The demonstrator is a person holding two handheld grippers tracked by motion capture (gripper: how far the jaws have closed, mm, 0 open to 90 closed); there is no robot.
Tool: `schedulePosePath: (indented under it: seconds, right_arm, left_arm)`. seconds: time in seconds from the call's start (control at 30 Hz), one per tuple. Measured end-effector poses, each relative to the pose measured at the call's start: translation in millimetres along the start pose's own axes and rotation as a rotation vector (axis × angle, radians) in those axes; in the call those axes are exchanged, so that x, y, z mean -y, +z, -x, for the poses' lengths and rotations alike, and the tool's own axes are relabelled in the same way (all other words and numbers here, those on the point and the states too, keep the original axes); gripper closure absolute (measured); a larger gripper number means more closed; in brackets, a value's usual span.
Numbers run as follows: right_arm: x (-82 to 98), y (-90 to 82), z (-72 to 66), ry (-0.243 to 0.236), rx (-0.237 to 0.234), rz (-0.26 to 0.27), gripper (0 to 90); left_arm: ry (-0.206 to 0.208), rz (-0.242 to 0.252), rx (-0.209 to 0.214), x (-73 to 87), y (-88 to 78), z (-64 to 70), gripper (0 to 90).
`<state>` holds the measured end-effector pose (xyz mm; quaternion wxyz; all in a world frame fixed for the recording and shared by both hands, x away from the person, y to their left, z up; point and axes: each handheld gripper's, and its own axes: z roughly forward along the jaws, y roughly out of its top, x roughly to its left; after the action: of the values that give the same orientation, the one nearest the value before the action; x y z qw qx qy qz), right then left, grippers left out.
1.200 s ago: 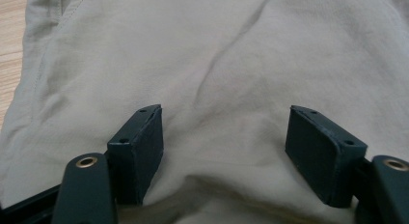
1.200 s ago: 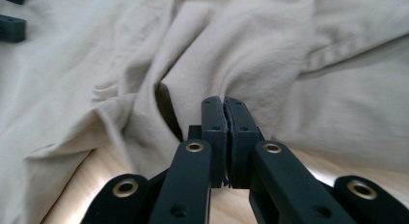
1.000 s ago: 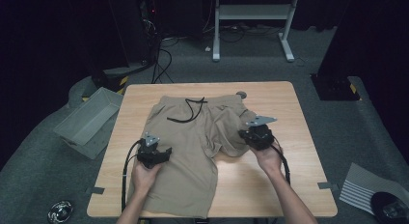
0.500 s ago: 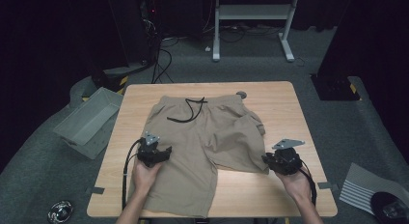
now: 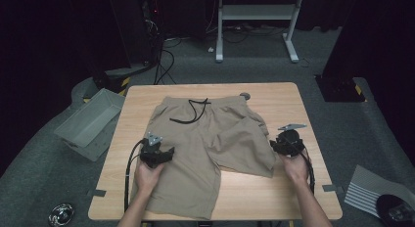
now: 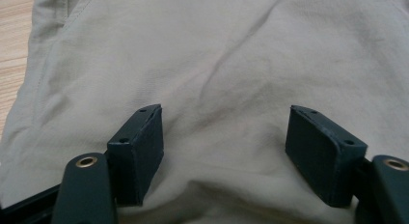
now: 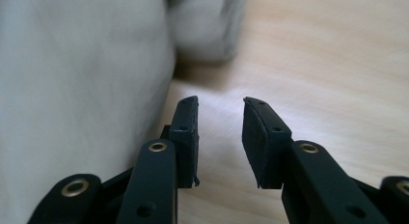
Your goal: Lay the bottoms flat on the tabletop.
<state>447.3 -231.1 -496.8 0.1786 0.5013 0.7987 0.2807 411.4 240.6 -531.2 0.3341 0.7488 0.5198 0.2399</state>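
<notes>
A grey bin (image 5: 88, 123) sits on the floor just off the left edge of the wooden table (image 5: 298, 102). A pair of tan shorts (image 5: 215, 139) lies flat across the middle of that table, waistband toward the far edge, with a black drawstring (image 5: 193, 112) looped over the waistband. The leg nearer the left side of the table runs down almost to the near edge; the other leg is folded shorter and ends toward the table's right side.

The left gripper (image 5: 164, 154) rests over the longer leg, toward the table's left edge. In the left gripper view its jaws stand wide apart, both pads (image 6: 137, 149) down against the cloth with a low ridge of fabric between them, not pinched.

The right gripper (image 5: 274, 145) is at the table's right side, just beside the outer edge of the shorter leg. Its jaws have just been opening; in the right gripper view they stand partly spread over bare wood, nothing between them, with the shorts' edge beside one pad (image 7: 187, 137).
</notes>
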Motion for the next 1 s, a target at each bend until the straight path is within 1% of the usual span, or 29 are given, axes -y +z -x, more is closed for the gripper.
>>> schedulePosePath:
  seconds: [0.03,0.07,0.1,0.17,0.27,0.3,0.37,0.43,0.47,0.57,0.6,0.67,0.7,0.77,0.8,0.87,0.93,1.0]
  right_arm:
    - [2.4,2.7,-3.3,-0.012,-0.026,0.008,66.5]
    - [4.0,2.9,-9.0,-0.017,-0.053,0.024,66.0]
    - [4.6,0.6,-16.4,-0.032,-0.076,0.040,65.5]
    - [3.2,-7.0,-35.8,-0.083,-0.121,0.085,64.4]
    - [-1.0,-20.7,-68.2,-0.187,-0.155,0.155,63.1]
    - [-2.4,-22.9,-77.6,-0.206,-0.175,0.170,62.7]
    - [-5.1,-21.5,-94.8,-0.240,-0.202,0.174,61.7]
    - [-6.8,-12.9,-109.7,-0.276,-0.213,0.159,60.7]
    - [-6.9,-6.8,-116.3,-0.287,-0.215,0.146,60.4]
    - [-5.0,11.8,-130.9,-0.289,-0.251,0.109,58.9]
    - [-3.9,16.2,-134.8,-0.292,-0.256,0.099,58.0]
    - [-1.8,18.8,-139.6,-0.301,-0.262,0.092,56.3]
    - [-1.1,16.8,-139.9,-0.300,-0.263,0.097,55.3]
    - [0.7,7.8,-135.4,-0.279,-0.273,0.123,54.7]
    - [2.2,1.6,-131.5,-0.264,-0.276,0.141,54.6]
    - [6.3,-11.5,-121.3,-0.241,-0.264,0.171,54.6]
    - [12.0,-23.1,-109.1,-0.217,-0.238,0.189,55.0]
    - [18.1,-30.3,-95.3,-0.187,-0.206,0.195,56.3]
  left_arm:
    - [0.000,0.000,0.000,0.0,0.0,0.0,29.4]
    - [0.000,0.000,0.000,0.0,0.0,0.0,29.4]
    - [-0.001,0.001,0.000,0.0,0.1,0.1,29.4]
    - [0.000,0.000,0.000,0.0,0.0,0.0,29.4]
    - [-0.002,0.001,0.001,0.0,0.1,0.3,29.4]
    - [-0.002,0.001,0.001,0.0,0.1,0.3,29.4]
    - [0.002,0.000,0.000,0.0,0.0,0.2,29.4]
    - [0.001,0.001,0.000,0.0,0.0,0.2,29.4]
    - [0.000,0.001,0.000,0.0,0.0,0.3,29.4]
    - [-0.001,0.000,0.001,0.1,0.0,0.3,29.4]
    - [-0.001,0.001,0.000,0.1,0.0,0.3,29.5]
    - [0.001,0.001,0.000,0.0,0.0,0.2,29.5]
    - [0.001,0.000,0.000,0.0,0.0,0.1,29.4]
    - [-0.002,0.001,0.000,0.1,0.0,0.3,29.4]
    - [-0.001,0.001,0.000,0.1,0.0,0.3,29.4]
    - [-0.002,0.001,0.000,0.1,0.0,0.3,29.4]
    - [-0.002,0.001,0.000,0.1,0.0,0.3,29.4]
    - [-0.002,0.001,0.001,0.1,0.0,0.3,29.4]
